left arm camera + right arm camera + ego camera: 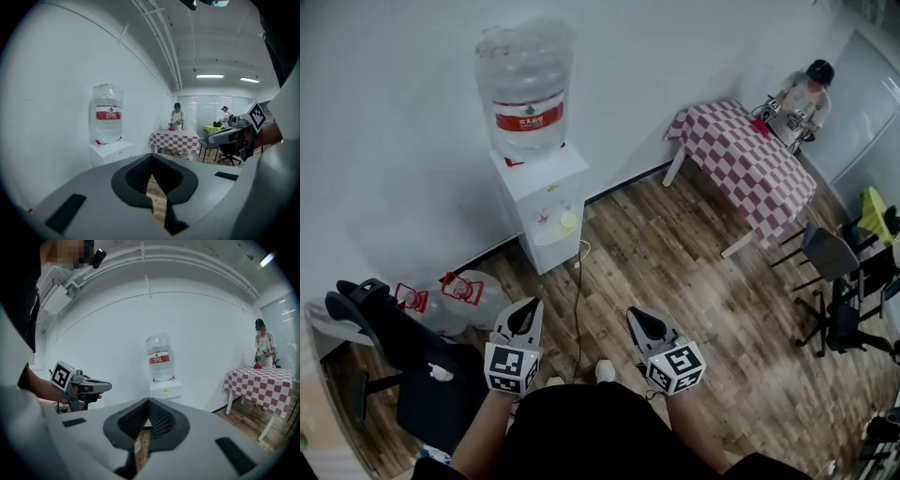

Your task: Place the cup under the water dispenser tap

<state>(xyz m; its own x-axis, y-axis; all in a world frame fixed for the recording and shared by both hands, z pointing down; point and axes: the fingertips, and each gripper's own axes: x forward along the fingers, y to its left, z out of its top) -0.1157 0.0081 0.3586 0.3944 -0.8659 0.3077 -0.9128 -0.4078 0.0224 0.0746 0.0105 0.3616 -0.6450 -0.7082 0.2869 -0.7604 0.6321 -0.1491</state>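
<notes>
Both claws are closed on nothing. The left claw (525,307) and the right claw (639,321) are held side by side low in the head view, well apart from the water dispenser (542,202), which stands on the wooden floor (675,262) against the white wall. Each gripper view shows the ribbed pads meeting at the tip with only floor behind them.

The cup (569,221) is probably the small pale yellow thing in the dispenser's front recess, beside the red tap marks; it is too small to be sure.

If so, it looks light and thin-walled, likely plastic or paper, so it would crush or tip easily. A gentle squeeze across the side wall at about mid-height seems the safest hold, with the claw coming in level from the front.
</notes>
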